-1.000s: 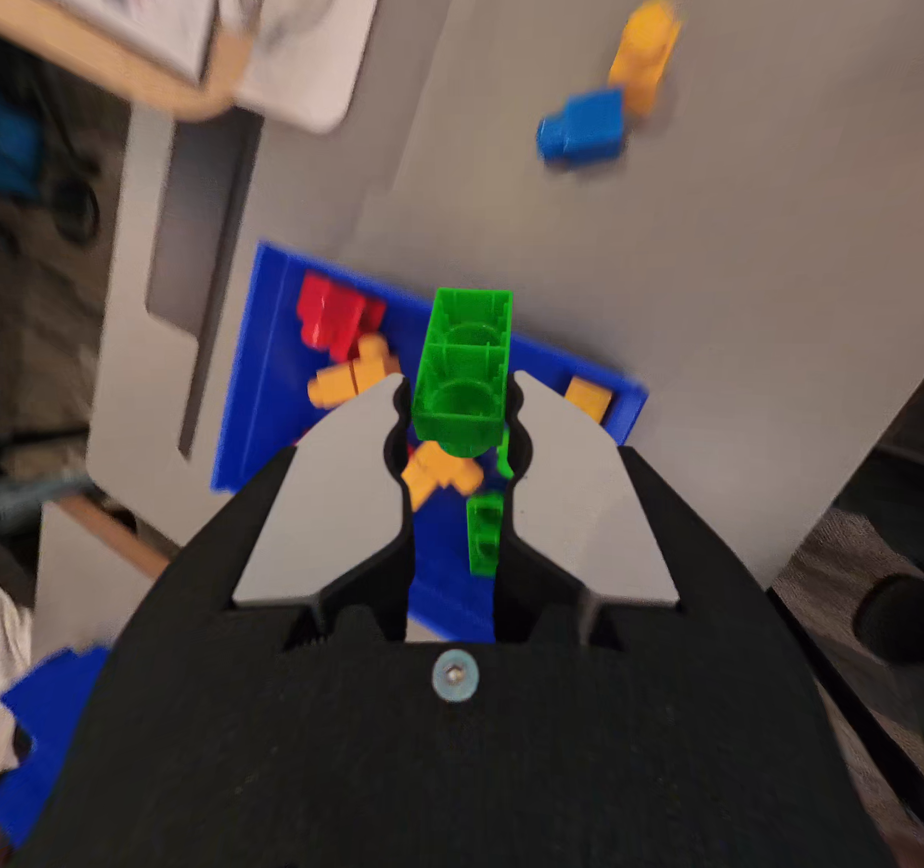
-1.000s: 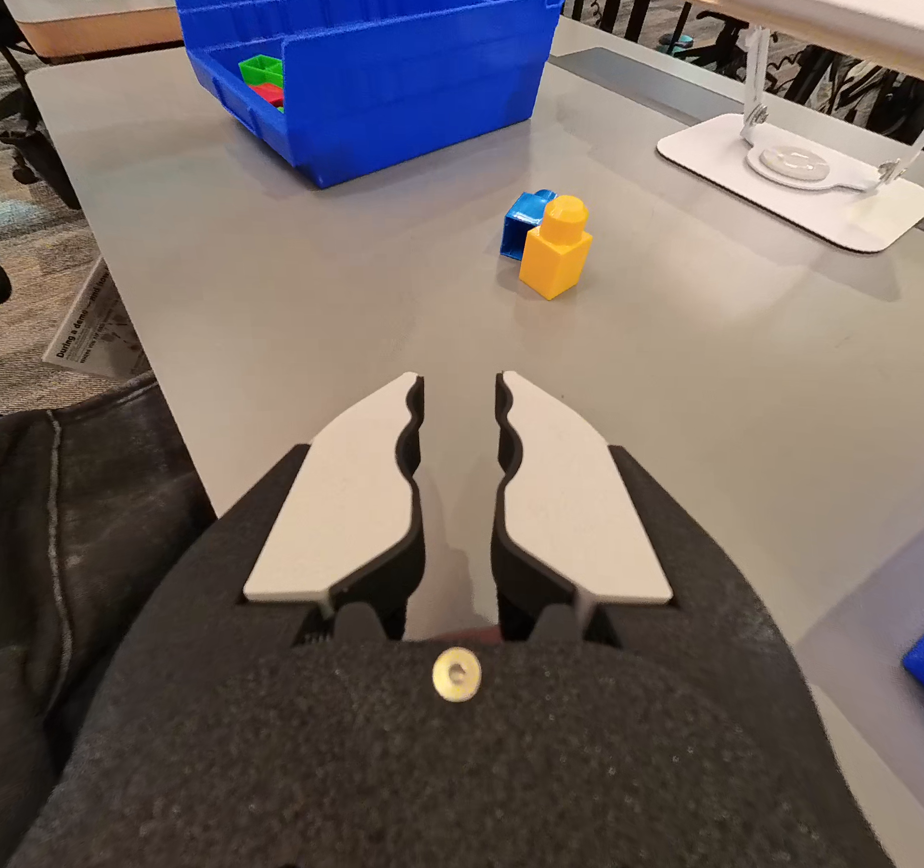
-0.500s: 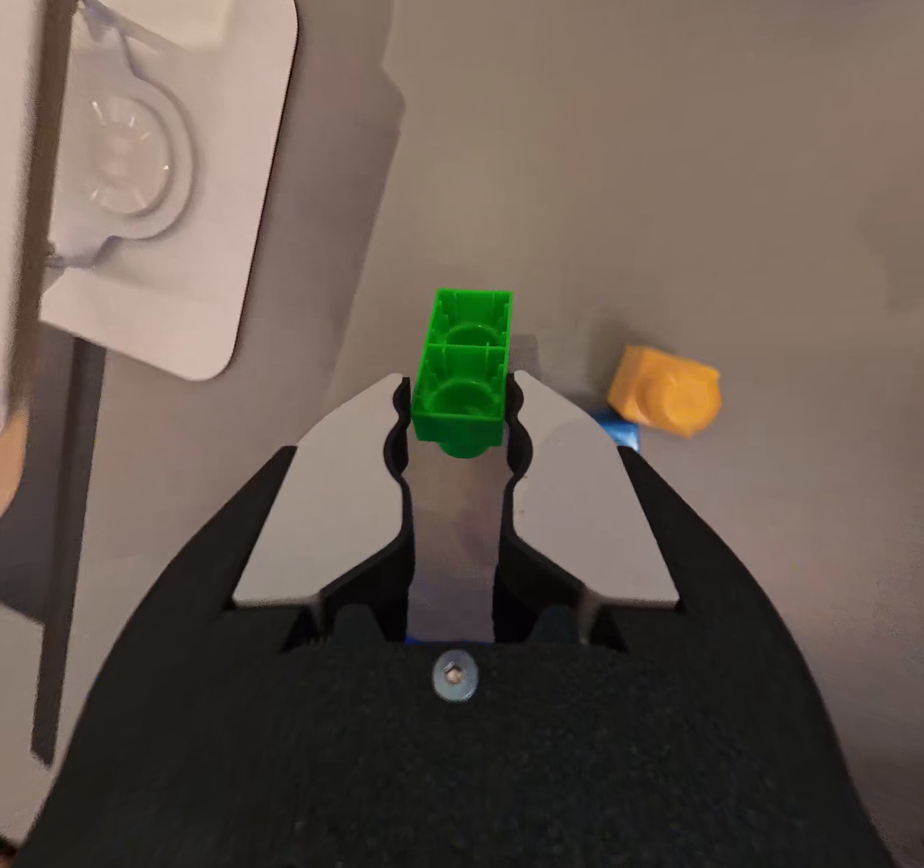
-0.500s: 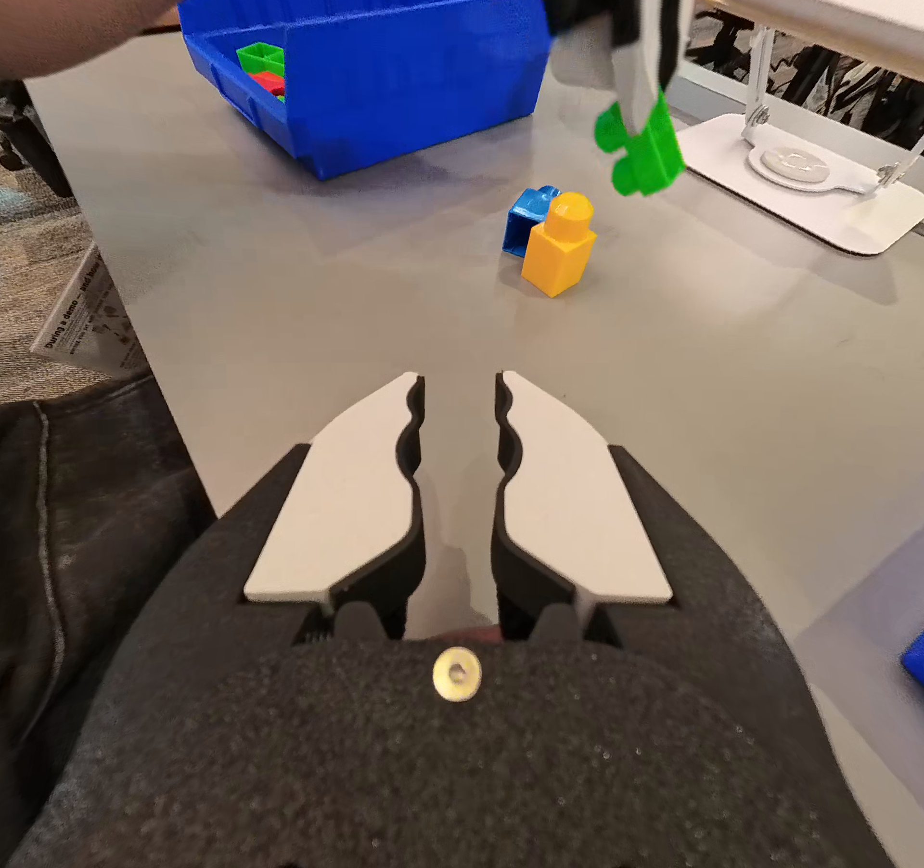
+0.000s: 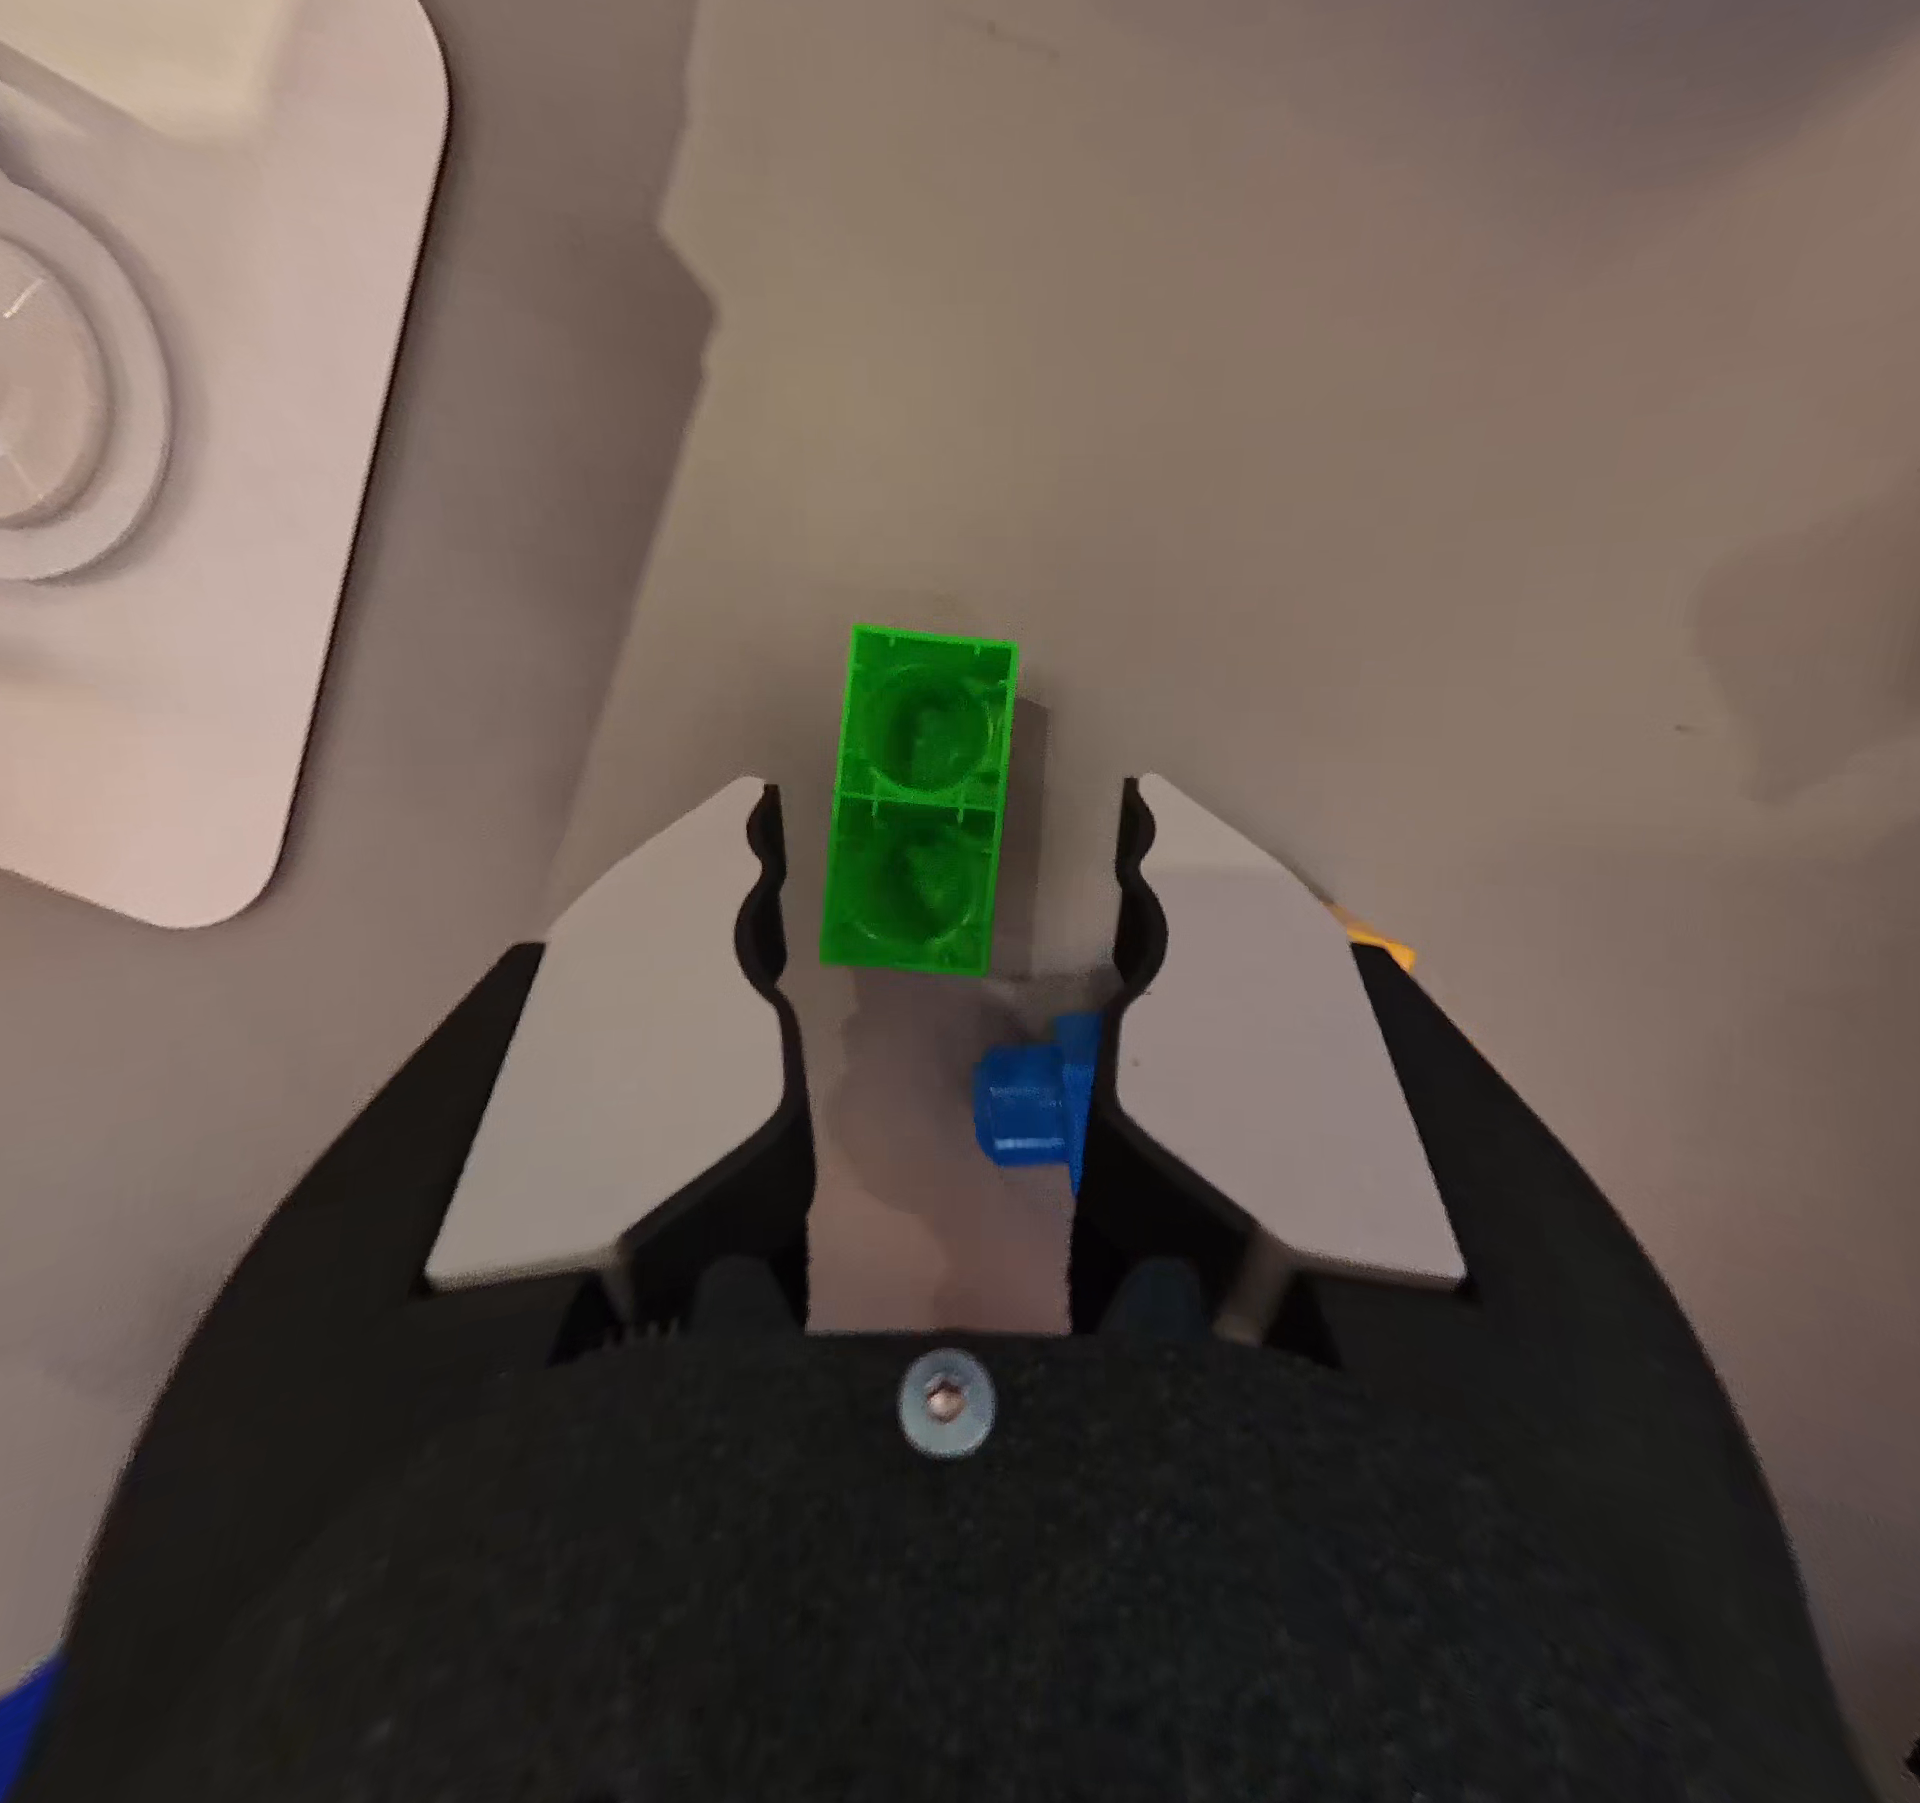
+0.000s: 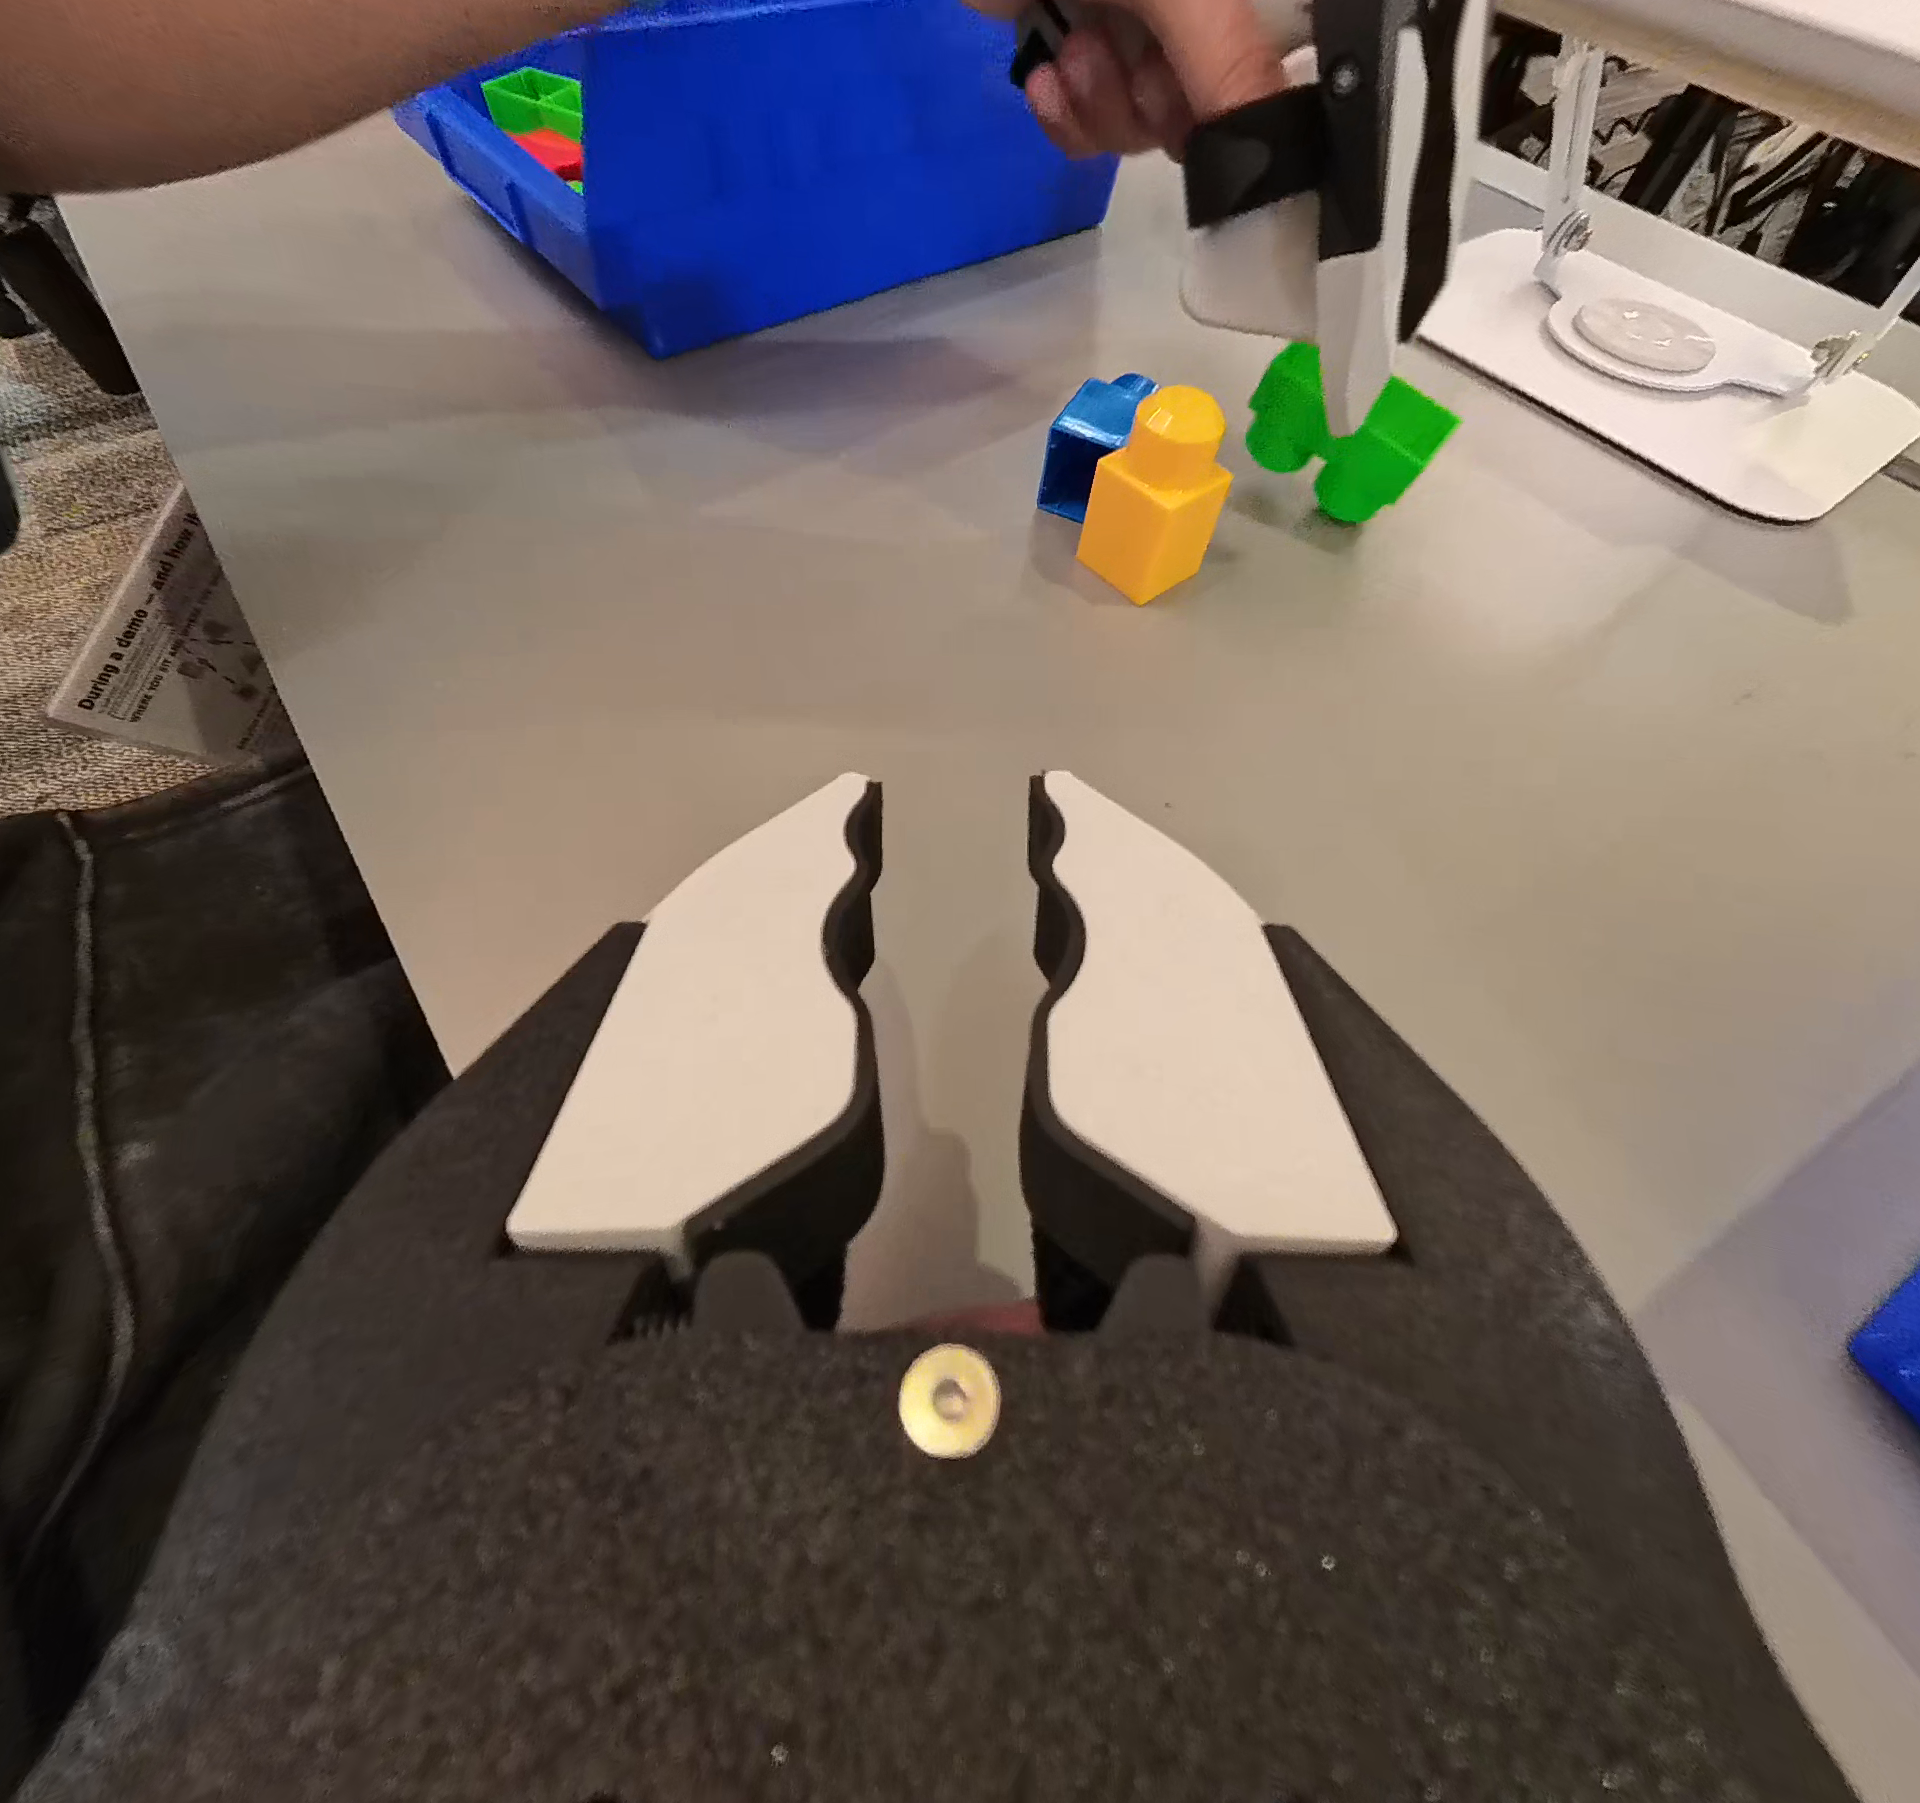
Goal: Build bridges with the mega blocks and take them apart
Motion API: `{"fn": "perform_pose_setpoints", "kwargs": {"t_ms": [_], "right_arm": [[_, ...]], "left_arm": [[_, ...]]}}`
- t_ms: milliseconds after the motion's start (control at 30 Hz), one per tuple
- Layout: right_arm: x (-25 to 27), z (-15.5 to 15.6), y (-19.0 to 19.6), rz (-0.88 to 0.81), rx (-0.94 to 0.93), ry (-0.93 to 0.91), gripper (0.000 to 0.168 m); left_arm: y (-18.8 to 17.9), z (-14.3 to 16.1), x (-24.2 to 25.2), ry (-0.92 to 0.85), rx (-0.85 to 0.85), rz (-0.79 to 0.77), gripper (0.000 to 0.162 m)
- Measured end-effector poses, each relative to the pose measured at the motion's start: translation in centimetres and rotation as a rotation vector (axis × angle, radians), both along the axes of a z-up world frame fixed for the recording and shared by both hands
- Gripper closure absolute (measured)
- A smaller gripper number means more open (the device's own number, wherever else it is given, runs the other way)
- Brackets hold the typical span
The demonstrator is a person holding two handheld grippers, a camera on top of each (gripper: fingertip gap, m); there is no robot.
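Soft, even indoor light falls on the grey surface (image 6: 727, 610), dimmer and warmer in the left wrist view, with faint diffuse shadows, motion blur on the person's hand (image 6: 1122, 18) far off, and wide-angle bending at the edges

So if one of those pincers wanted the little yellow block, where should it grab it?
Probably by the square body of the yellow block, from above, fingers on the two free flat sides. It stands upright, its round stud on top is narrower, and the blue block sits against its far side, so that face is blocked.
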State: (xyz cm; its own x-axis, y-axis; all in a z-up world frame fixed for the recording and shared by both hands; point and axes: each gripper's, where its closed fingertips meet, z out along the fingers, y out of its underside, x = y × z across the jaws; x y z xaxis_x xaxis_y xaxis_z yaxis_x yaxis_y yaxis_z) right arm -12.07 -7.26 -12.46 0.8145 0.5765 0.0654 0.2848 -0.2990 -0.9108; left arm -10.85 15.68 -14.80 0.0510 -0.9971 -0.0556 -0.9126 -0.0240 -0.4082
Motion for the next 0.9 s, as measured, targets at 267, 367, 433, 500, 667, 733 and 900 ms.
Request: {"fn": "perform_pose_setpoints", "kwargs": {"t_ms": [267,367,433,500,667,733,900], "right_arm": [[0.0,0.4,-0.2,-0.003,0.013,-0.003,0.142],[-0.1,0.3,-0.1,-0.001,0.011,-0.002,0.142],[-0.2,-0.1,-0.1,-0.002,0.004,-0.008,0.142],[-0.1,-0.2,0.0,-0.010,0.003,-0.019,0.142],[0.4,0.4,0.4,-0.036,0.035,-0.048,0.142],[0.6,0.6,0.5,-0.046,0.035,-0.040,0.142],[0.7,0.6,0.6,-0.056,0.037,-0.044,0.142]], "left_arm": [[-5.4,7.3,-4.7,-0.411,-0.012,0.332,0.099],[-10.0,6.9,-7.5,-0.602,-0.047,0.405,0.101],[-12.6,4.9,-9.7,-0.636,-0.025,0.447,0.100],[-14.6,2.6,-11.8,-0.632,0.012,0.491,0.099],[-17.2,1.9,-14.5,-0.632,0.148,0.483,0.098],[-17.3,2.4,-14.4,-0.632,0.204,0.464,0.098],[-17.7,1.6,-13.6,-0.586,0.251,0.425,0.097]]}}
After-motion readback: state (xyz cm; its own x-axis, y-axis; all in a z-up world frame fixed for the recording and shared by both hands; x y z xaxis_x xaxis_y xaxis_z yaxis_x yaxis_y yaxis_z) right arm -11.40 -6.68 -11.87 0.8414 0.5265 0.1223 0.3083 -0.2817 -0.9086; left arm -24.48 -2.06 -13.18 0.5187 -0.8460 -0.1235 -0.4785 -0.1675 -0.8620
